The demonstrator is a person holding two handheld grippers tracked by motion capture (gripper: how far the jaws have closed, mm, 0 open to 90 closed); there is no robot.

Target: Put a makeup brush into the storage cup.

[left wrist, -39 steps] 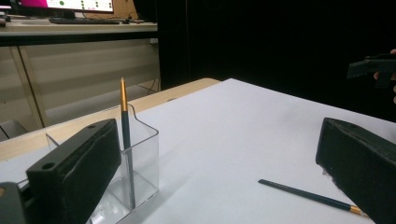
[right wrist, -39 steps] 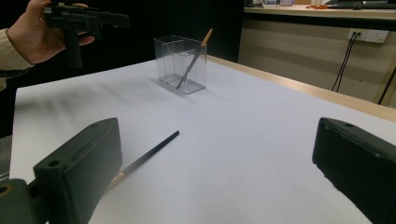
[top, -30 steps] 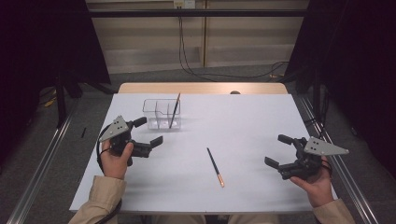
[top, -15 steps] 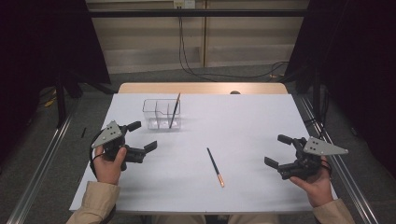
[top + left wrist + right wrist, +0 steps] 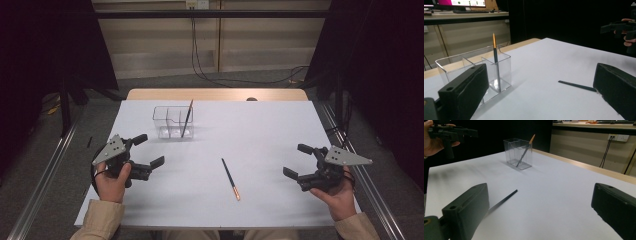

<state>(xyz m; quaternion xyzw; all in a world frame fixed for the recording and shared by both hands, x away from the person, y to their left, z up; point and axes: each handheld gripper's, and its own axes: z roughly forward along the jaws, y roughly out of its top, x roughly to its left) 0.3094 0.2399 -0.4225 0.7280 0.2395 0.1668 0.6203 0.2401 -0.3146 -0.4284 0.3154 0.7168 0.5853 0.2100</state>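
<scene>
Two open grippers, one pencil left lying mid-desk.
High view: left gripper point(image 5: 142, 151) has drawn back toward the desk's left edge, jaws apart, leaving one pencil point(image 5: 187, 118) standing in the clear holder point(image 5: 172, 122); the loose pencil point(image 5: 230, 178) waits with open room around. Right gripper view: right gripper point(image 5: 536, 215), jaws apart, faces that pencil.

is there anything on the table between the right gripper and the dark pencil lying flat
No. In the high view, bare white table separates the open right gripper from the dark pencil with the orange end. The right gripper view shows the same.
</scene>
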